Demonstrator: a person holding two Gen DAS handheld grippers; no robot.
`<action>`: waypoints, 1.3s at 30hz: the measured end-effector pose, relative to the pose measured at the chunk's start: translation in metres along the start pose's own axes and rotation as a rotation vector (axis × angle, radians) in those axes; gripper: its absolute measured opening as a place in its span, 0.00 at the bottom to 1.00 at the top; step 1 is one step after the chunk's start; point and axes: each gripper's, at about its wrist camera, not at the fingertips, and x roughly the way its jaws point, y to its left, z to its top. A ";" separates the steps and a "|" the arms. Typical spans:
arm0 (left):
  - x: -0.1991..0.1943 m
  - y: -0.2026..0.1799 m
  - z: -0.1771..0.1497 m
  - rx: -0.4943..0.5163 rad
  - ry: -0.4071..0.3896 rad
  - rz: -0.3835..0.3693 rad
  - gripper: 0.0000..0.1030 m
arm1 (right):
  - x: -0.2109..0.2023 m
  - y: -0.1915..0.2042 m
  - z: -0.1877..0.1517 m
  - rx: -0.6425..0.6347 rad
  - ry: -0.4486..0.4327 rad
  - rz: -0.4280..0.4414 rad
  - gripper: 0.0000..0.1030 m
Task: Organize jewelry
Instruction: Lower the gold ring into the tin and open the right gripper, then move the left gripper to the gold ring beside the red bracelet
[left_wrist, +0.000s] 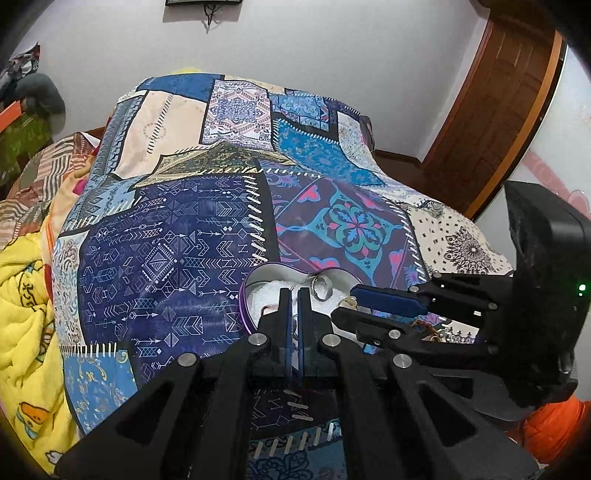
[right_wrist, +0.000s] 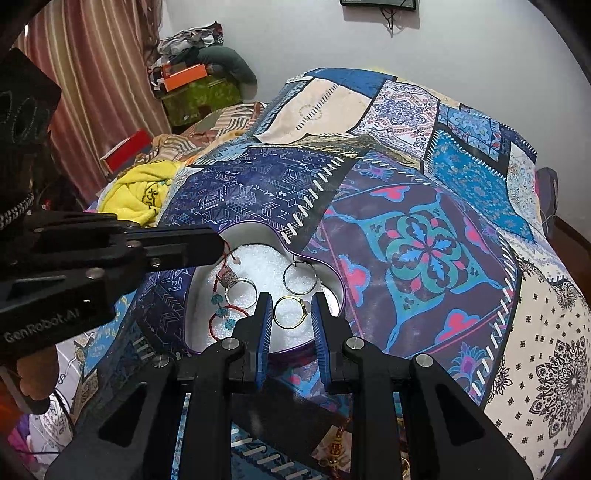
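A purple heart-shaped tin (right_wrist: 334, 286) with white padding lies on the patchwork bedspread; it also shows in the left wrist view (left_wrist: 245, 314). In it lie a gold ring (right_wrist: 291, 312), a thin silver ring (right_wrist: 300, 277), a wide silver ring (right_wrist: 241, 291) and a red cord bracelet (right_wrist: 221, 314) with blue beads. My right gripper (right_wrist: 291, 314) is open, its fingers either side of the gold ring. My left gripper (left_wrist: 294, 295) is shut over the tin, pinching the bracelet's red cord end (right_wrist: 232, 254). A silver ring (left_wrist: 322, 288) shows beside it.
The patchwork bedspread (right_wrist: 424, 240) covers a raised bed. A yellow blanket (left_wrist: 26, 325) lies at the left. A gold trinket (right_wrist: 334, 448) lies on the cloth below the right gripper. A wooden door (left_wrist: 491, 110) stands at the far right.
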 end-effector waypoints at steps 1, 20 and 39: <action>0.000 0.000 0.000 0.000 -0.001 0.004 0.00 | 0.000 0.001 0.000 -0.002 0.001 0.001 0.19; -0.015 0.014 -0.002 -0.017 -0.036 0.106 0.38 | -0.008 0.011 -0.001 -0.040 -0.030 -0.060 0.39; -0.051 -0.027 -0.010 0.078 -0.079 0.148 0.51 | -0.074 -0.011 -0.010 0.039 -0.103 -0.153 0.40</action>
